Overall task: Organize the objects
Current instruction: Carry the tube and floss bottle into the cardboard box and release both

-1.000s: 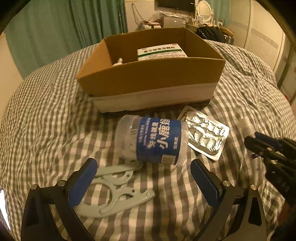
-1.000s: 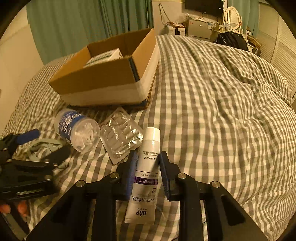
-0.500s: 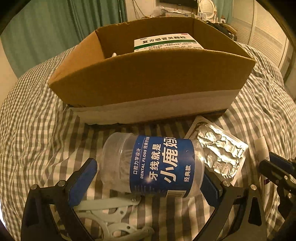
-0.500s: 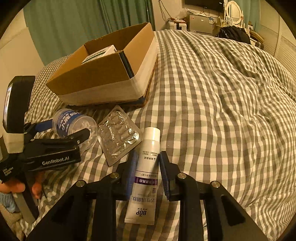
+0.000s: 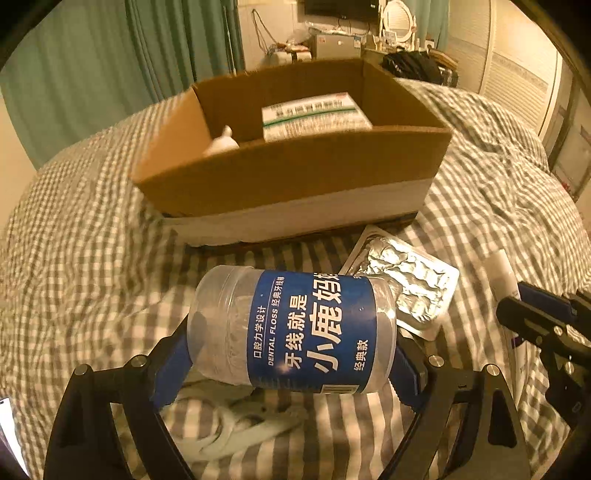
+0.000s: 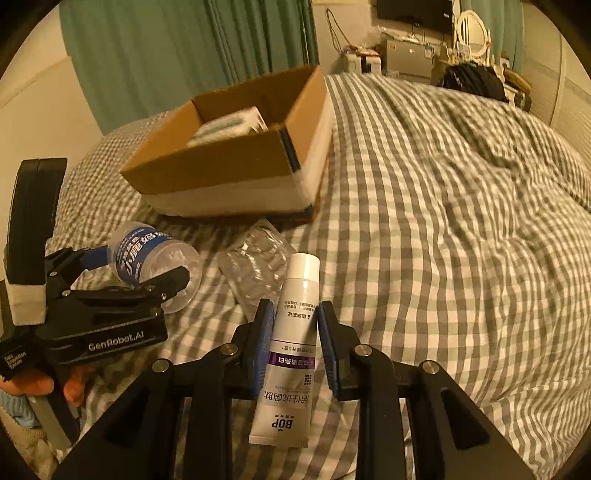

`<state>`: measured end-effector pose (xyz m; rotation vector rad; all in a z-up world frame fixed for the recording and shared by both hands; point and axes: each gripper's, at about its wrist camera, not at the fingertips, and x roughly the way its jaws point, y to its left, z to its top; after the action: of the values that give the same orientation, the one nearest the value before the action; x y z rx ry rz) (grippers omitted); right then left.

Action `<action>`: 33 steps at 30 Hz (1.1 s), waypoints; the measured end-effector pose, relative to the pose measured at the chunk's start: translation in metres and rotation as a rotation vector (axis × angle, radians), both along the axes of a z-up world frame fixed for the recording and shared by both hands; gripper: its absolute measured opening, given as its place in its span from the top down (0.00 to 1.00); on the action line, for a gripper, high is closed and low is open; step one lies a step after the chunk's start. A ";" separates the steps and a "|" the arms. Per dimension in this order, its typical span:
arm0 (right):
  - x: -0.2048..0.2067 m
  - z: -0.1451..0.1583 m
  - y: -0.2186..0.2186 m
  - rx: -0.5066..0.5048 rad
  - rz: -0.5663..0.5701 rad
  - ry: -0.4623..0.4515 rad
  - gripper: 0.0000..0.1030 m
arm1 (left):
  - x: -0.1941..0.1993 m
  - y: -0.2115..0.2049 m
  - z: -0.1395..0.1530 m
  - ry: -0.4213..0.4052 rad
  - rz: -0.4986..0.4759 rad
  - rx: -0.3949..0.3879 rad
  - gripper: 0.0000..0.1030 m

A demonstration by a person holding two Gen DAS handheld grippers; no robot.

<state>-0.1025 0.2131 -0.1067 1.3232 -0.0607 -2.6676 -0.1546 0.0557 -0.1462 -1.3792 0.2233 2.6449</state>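
Left wrist view. My left gripper [image 5: 291, 363] has its fingers closed on the dental floss jar [image 5: 295, 328], one blue pad at each end, so the jar is held crosswise with its label facing up. I judge this end-to-end hold is chosen because the round wall would roll between the pads. The jar sits above the bedcover, near the open cardboard box [image 5: 295, 177], which I take as its destination. Inside the box lie a white medicine carton [image 5: 314, 112] and a small white bottle [image 5: 221, 144]. A foil blister pack [image 5: 410, 284] lies just beside the jar, and a pale plastic clip hanger [image 5: 236, 432] lies beneath the fingers, not yet collected.

Right wrist view. My right gripper [image 6: 295, 343] has its fingers closed around the middle of a white BOP tube [image 6: 291, 350], cap pointing away, crimped end toward me. I cannot tell whether the tube is off the bedcover. Gripping mid-body keeps it balanced.

Surface and room. Everything rests on a bed with a grey-and-white checked cover [image 6: 443, 221], soft and rumpled, so the box may sit unevenly. Green curtains [image 6: 184, 55] hang behind; cluttered furniture and a round mirror [image 6: 472, 22] stand at the far wall. Lighting is dim and yellow.
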 end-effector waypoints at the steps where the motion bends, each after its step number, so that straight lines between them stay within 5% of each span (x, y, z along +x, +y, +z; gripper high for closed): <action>1: 0.002 0.005 -0.001 0.000 0.002 0.010 0.76 | 0.004 -0.002 0.005 0.010 0.003 -0.001 0.11; 16: 0.011 0.090 -0.037 0.039 0.066 0.186 0.76 | 0.022 -0.025 0.088 0.189 0.038 0.029 0.11; 26: -0.057 0.129 -0.058 0.053 0.087 0.260 0.76 | -0.041 -0.032 0.129 0.258 0.033 0.069 0.13; 33: -0.124 0.133 -0.060 0.043 0.084 0.278 0.76 | -0.101 -0.029 0.129 0.250 0.041 0.098 0.13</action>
<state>-0.2262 0.1534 0.0266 0.9310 0.0852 -2.7649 -0.2552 0.0266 -0.0171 -1.0332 0.0920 2.8170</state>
